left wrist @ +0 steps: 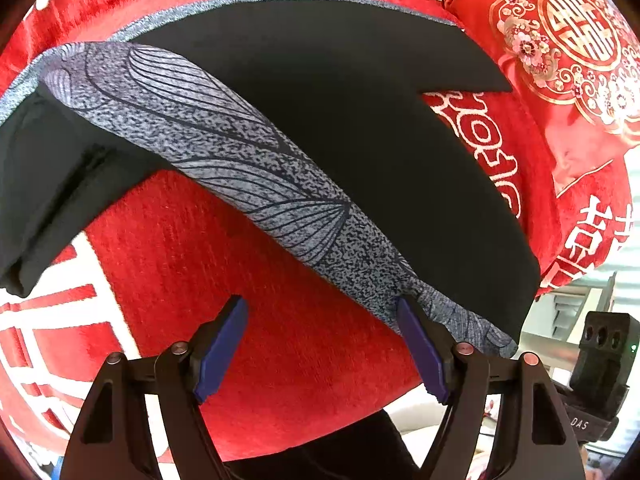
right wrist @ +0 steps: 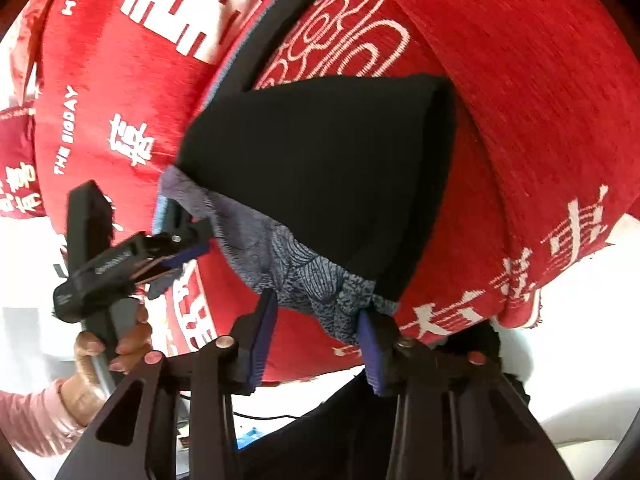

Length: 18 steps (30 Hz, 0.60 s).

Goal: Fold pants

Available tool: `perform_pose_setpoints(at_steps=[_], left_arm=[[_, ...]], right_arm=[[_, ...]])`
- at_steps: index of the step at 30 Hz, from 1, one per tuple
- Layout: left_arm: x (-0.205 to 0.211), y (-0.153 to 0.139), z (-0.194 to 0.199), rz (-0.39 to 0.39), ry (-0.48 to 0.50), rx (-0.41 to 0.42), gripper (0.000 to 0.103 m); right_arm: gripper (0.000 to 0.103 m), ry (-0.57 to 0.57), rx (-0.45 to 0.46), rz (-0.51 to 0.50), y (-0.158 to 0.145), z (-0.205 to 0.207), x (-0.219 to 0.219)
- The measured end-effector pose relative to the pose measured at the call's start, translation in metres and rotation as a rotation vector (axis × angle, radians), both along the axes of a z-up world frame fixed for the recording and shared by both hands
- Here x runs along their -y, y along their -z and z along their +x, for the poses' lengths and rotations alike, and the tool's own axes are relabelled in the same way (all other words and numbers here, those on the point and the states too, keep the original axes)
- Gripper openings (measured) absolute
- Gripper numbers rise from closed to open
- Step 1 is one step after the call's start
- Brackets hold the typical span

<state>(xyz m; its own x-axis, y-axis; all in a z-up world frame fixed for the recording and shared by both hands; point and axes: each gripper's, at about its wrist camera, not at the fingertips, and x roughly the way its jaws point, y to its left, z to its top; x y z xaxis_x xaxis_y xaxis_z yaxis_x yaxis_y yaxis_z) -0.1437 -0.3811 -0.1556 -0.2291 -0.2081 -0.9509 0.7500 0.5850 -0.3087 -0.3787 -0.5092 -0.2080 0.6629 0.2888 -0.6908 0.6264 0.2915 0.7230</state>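
Black pants [left wrist: 320, 100] with a grey leaf-patterned band [left wrist: 224, 148] lie spread on a red cover. My left gripper [left wrist: 322, 320] is open over the cover; its right finger [left wrist: 416, 340] touches the band's near edge, and nothing is between the pads. In the right wrist view the pants [right wrist: 328, 168] come to a folded corner, with the grey band [right wrist: 312, 284] bunched at its near edge. My right gripper [right wrist: 318, 308] stands open, the bunched band lying between its fingertips. The left gripper [right wrist: 180, 228] shows at the band's left corner.
The red cover [left wrist: 240, 300] with white characters drapes over a rounded edge just below the grippers. A red embroidered cushion [left wrist: 560, 40] lies at the far right. A hand [right wrist: 100, 352] in a pink sleeve holds the left gripper's handle.
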Motion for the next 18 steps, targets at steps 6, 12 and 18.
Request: perform_pose_setpoints(at_steps=[6,12,18], left_arm=[[0.020,0.004,-0.009,-0.023,0.011,-0.003,0.078],[0.035,0.001,-0.010,-0.056,0.013,-0.049,0.031],[0.044,-0.033,0.006,-0.112,-0.020,-0.041,0.031]], right_arm=[[0.028,0.043,0.016,0.112,0.022,0.000,0.004],[0.008,0.007,0.040,0.117,-0.001,0.011,0.009],[0.007,-0.055,0.122,0.044,-0.058,0.037,0.045]])
